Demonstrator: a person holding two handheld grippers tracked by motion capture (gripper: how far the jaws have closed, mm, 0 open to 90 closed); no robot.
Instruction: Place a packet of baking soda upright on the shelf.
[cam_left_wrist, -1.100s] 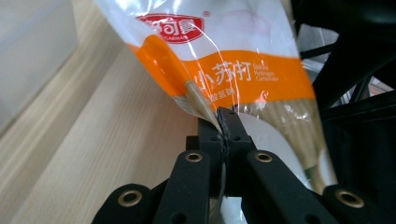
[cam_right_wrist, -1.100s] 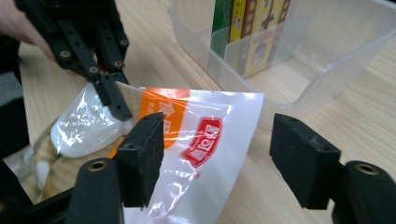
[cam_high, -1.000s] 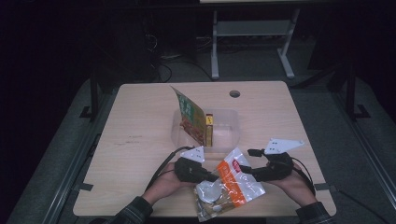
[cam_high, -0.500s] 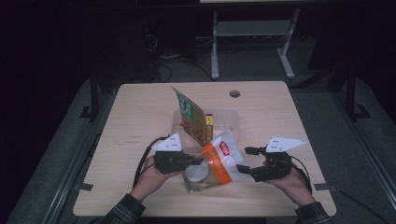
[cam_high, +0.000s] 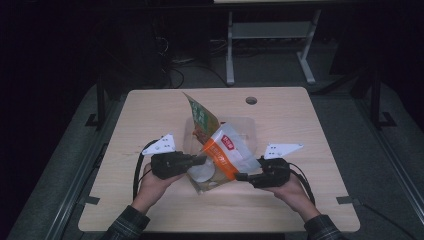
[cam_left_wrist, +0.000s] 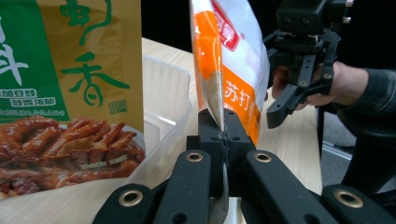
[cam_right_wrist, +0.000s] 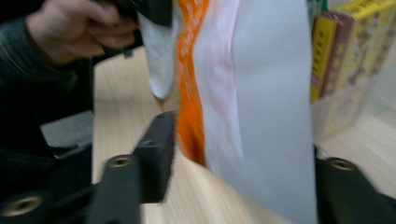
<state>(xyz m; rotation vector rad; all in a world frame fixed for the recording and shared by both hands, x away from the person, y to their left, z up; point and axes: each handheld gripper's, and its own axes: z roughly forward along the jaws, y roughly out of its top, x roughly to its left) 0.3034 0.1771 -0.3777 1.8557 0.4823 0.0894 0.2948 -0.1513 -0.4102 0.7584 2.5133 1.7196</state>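
High view: we see the left gripper clamped on the edge of an orange-and-white snack bag, held up tilted over the desk, just in front of a clear plastic bin. A green-and-gold snack pack stands leaning in that bin. The lower part of the orange bag is see-through and blurs into the desk, so its bottom edge is hard to trace. The right gripper sits at the bag's right side; at this size we cannot tell whether its jaws touch the bag. Both forearms come in from the bottom, cut off at the sleeves, and each hand is wrapped round its gripper body.

Left gripper view: the jaws are pressed together on the thin sealed edge of the orange bag, which rises straight up out of frame. The green pack is cut off at the left and top, and the bin wall is behind it. The other gripper stands apart just right of the bag, hand behind it.

Right gripper view: blurred. The jaws have just been closing, with the bag between them. The left jaw shows a gap to the bag, and the right jaw is mostly hidden behind it, so we see no grip. Yellow packs in the bin show at top right. The other hand is at top left.
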